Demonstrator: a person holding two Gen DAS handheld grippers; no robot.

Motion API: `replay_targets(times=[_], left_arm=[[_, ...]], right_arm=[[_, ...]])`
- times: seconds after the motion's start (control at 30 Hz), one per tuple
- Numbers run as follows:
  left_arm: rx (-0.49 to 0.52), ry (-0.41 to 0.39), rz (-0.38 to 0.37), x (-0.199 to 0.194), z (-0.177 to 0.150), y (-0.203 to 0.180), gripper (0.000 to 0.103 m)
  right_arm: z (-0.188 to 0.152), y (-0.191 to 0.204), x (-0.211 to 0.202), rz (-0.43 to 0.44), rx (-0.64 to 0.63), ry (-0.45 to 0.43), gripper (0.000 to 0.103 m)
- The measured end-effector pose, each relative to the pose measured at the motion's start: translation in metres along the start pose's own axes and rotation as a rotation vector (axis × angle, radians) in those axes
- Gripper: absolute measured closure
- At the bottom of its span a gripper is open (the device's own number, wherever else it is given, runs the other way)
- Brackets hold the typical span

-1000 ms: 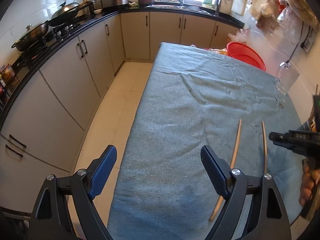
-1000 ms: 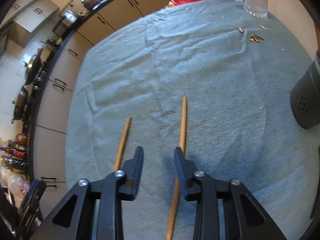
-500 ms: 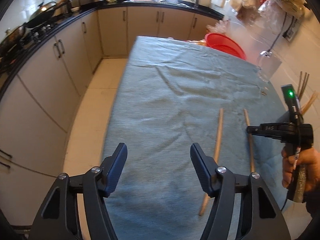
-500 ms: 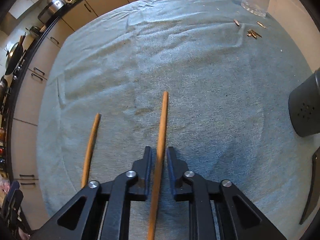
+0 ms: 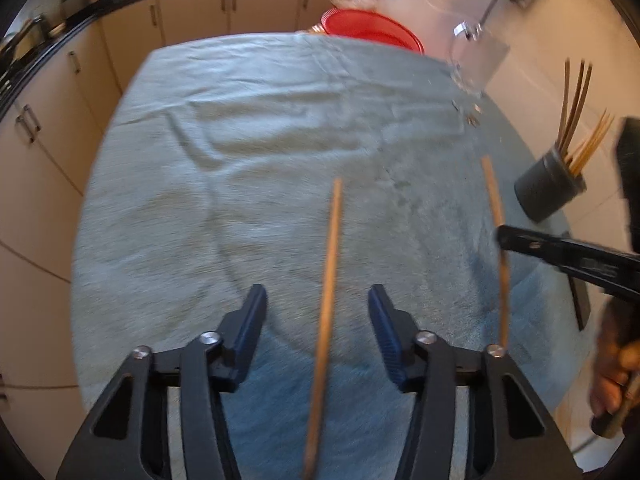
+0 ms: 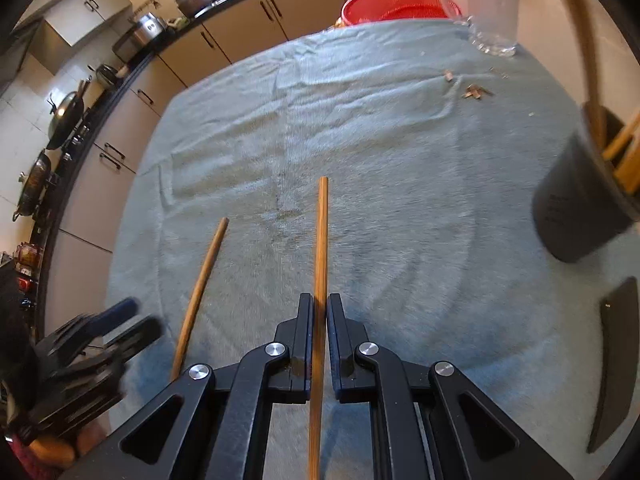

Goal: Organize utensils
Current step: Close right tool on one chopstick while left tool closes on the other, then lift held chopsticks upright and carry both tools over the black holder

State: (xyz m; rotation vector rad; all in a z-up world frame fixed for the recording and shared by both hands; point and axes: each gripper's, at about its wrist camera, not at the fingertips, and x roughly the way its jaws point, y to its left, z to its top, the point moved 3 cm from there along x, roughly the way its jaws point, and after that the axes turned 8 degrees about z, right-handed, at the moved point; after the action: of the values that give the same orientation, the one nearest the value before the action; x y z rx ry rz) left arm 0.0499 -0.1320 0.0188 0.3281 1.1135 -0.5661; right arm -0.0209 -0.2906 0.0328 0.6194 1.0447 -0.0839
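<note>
Two wooden chopsticks lie on a blue-grey cloth. My right gripper (image 6: 319, 312) is shut on the right chopstick (image 6: 321, 240), which also shows in the left wrist view (image 5: 494, 200). My left gripper (image 5: 318, 304) is open, its fingers on either side of the left chopstick (image 5: 330, 264), not touching it. That chopstick also shows in the right wrist view (image 6: 202, 284). A dark round utensil holder (image 6: 576, 208) with several chopsticks in it stands at the right; it also shows in the left wrist view (image 5: 550, 186).
A glass mug (image 6: 488, 8) and a red basin (image 6: 384, 4) stand at the table's far end. Small crumbs (image 6: 474, 92) lie on the cloth near the mug. A dark flat object (image 6: 612, 360) lies at the right edge. Kitchen cabinets (image 6: 120, 152) run along the left.
My right gripper has closed on the right chopstick. My left gripper has moved right and now straddles the left chopstick. The utensil holder has come into both views.
</note>
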Motion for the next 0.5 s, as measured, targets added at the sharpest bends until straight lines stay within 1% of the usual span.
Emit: replay_targets(times=[0.13,0.17,0.2,0.23,0.27,0.37,0.43,0.5], left_arm=[[0.047,0.058,0.025,0.025,0.007,-0.015,0.066],[0.052,0.071,0.036,0.03,0.007,-0.016,0.07],[0.054,0.082,0.046,0.035,0.008,-0.017,0.076],[0.055,0.099,0.047,0.04,0.009,-0.018,0.079],[0.057,0.087,0.053,0.039,0.011,-0.02,0.08],[0.079,0.089,0.074,0.045,0.018,-0.024,0.086],[0.076,0.086,0.086,0.048,0.023,-0.026,0.095],[0.066,0.087,0.079,0.048,0.026,-0.026,0.096]], right_arm=[[-0.001,-0.001,-0.018,0.005,-0.006,-0.029,0.096],[-0.001,-0.002,-0.022,0.006,-0.009,-0.036,0.096],[-0.002,-0.002,-0.027,0.008,-0.012,-0.043,0.096],[-0.003,-0.003,-0.03,0.009,-0.012,-0.046,0.096],[-0.005,-0.004,-0.034,0.01,-0.013,-0.053,0.096],[-0.005,-0.006,-0.042,0.012,-0.013,-0.065,0.096],[-0.006,-0.007,-0.046,0.011,-0.01,-0.072,0.096],[-0.005,-0.009,-0.05,0.013,-0.008,-0.079,0.096]])
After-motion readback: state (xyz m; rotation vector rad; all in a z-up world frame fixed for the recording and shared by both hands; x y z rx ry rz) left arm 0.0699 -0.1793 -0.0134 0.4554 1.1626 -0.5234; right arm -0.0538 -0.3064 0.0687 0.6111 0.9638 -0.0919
